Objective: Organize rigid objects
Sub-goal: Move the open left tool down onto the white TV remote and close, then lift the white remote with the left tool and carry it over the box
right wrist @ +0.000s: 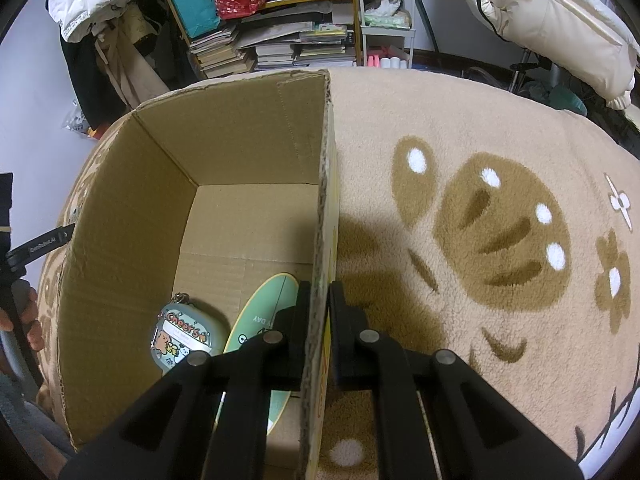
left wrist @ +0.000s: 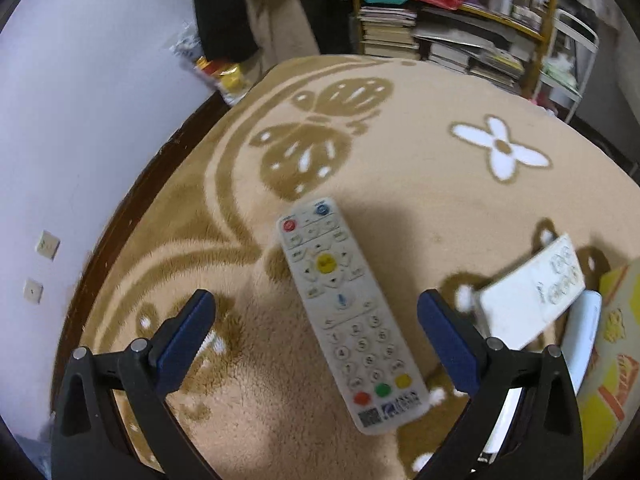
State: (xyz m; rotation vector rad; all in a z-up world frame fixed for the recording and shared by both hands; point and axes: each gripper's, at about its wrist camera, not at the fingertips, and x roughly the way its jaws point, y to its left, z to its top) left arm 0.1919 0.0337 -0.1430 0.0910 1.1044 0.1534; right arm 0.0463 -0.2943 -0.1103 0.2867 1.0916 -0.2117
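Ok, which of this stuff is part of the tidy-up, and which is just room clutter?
Part of the job:
remote control, between the open left gripper
white card
cardboard box, wall clamped by the right gripper
keychain tag and green disc, inside the box

Just lying about:
book stacks
white jacket
patterned blanket

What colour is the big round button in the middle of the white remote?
Yellow. The white plastic remote control shows it best in the left wrist view.
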